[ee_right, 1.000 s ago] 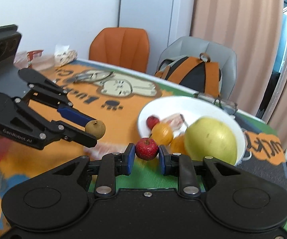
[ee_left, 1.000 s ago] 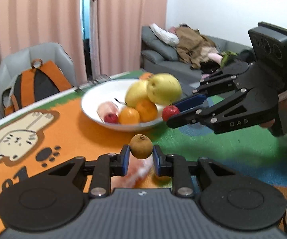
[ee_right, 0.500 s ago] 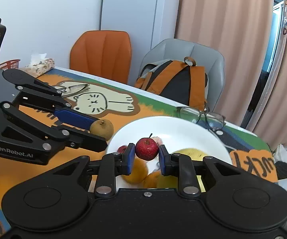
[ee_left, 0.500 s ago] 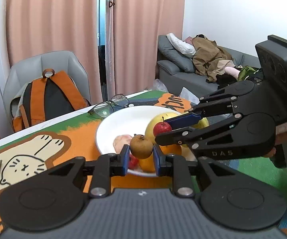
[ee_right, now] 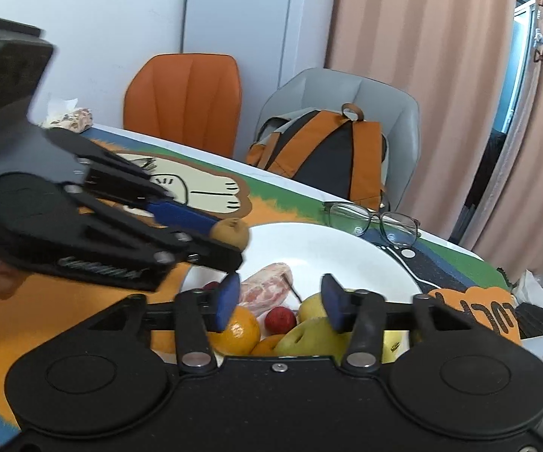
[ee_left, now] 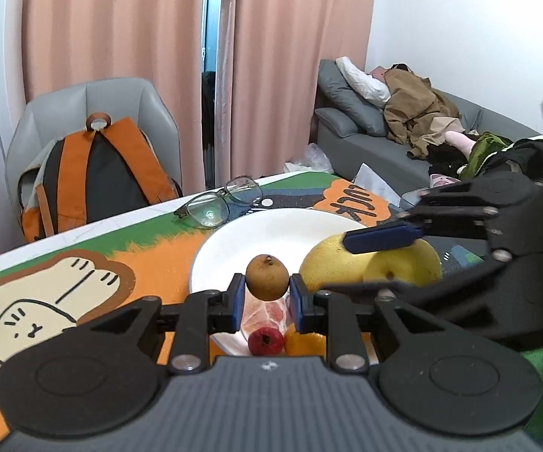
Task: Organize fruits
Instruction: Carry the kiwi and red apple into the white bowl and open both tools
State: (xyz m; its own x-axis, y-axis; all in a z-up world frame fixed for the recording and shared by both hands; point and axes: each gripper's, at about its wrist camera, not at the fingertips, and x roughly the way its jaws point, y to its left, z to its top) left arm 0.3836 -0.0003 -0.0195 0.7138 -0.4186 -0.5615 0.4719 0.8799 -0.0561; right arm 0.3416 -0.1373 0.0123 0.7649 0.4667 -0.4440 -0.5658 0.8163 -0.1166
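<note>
A white plate [ee_left: 271, 226] [ee_right: 347, 241] holds two yellow pears [ee_left: 331, 267] [ee_right: 309, 335], oranges [ee_right: 239, 329], a pink wrapped piece [ee_right: 267, 288] and small red fruits. My left gripper [ee_left: 267, 293] is shut on a small brown fruit [ee_left: 267, 278] [ee_right: 230, 231] above the plate's near-left side. My right gripper [ee_right: 281, 301] hangs over the plate with its jaws opening. A small red fruit [ee_right: 279, 319] lies below between the blue pads, free of them, among the other fruit. In the left wrist view the right gripper [ee_left: 350, 263] reaches in over the pears.
Glasses [ee_left: 220, 203] [ee_right: 373, 222] lie just beyond the plate on the orange and green cartoon mat [ee_left: 83, 282]. A grey chair with an orange backpack [ee_right: 324, 154] and an orange chair [ee_right: 185, 98] stand behind the table. A sofa [ee_left: 365, 143] is at the right.
Both grippers moved in over the plate. The right gripper opened and the red fruit dropped from its pads onto the plate. The left gripper kept its hold on the brown fruit.
</note>
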